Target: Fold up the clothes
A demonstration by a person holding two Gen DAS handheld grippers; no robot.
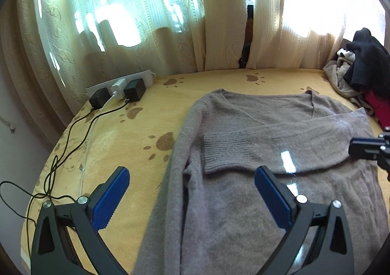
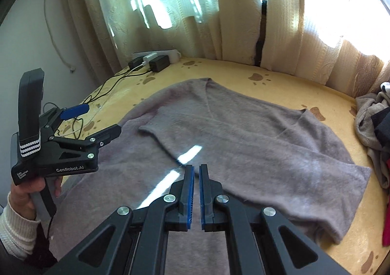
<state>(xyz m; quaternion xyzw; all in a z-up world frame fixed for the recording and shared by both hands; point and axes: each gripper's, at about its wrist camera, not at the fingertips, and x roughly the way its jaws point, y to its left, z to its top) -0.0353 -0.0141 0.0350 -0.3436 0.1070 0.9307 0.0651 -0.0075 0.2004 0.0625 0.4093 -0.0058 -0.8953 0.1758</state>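
Reading "GenRobot.AI" on the left gripper (image 2: 97, 121), jaws wide and empty, hand-held over the grey sweater (image 2: 243, 133); right gripper (image 2: 196, 192) pinched closed, empty.

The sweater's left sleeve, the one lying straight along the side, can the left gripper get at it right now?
Probably yes. The left gripper is open above the sweater, and the straight sleeve lies flat between its fingers with nothing on top. The right gripper is off to the other side.
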